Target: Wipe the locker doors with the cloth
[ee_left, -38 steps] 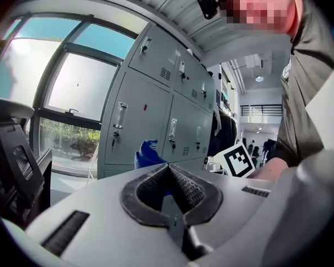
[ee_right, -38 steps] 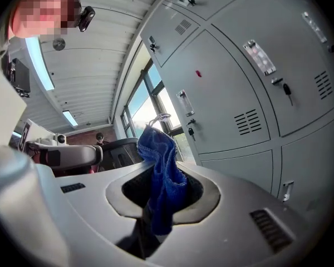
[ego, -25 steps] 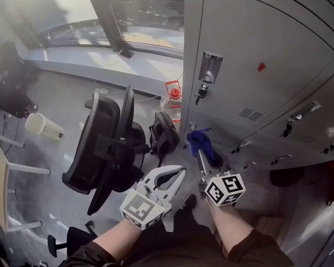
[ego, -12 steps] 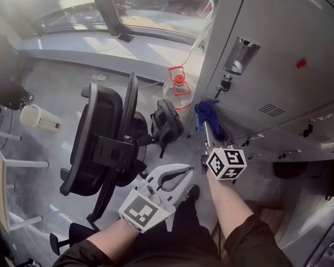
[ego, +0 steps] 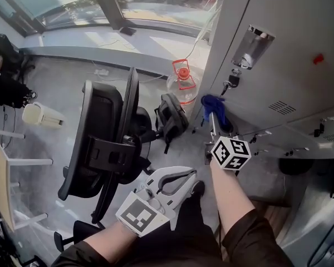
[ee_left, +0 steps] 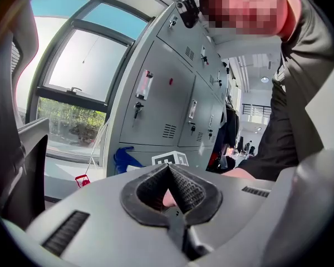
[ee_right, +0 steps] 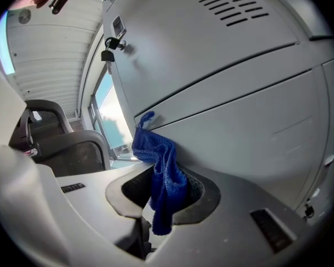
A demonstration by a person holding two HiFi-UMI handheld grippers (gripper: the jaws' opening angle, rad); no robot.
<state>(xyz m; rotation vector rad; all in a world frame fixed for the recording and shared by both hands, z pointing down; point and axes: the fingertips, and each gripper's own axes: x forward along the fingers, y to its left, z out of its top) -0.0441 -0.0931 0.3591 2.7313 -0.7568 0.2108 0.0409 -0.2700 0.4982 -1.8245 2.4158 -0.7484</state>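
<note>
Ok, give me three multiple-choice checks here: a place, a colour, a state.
1. Where is the blue terry cloth? A) in the right gripper's jaws, at the grey metal locker door B) on the black office chair C) on the floor
2. Cap of the clear plastic water jug? A) green B) red C) yellow
3. The left gripper is? A) open round the cloth B) shut on a key C) shut, empty

1 A: the right gripper view shows it pinched in the jaws. 2 B: red in the head view. 3 C: its jaws meet on nothing.
</note>
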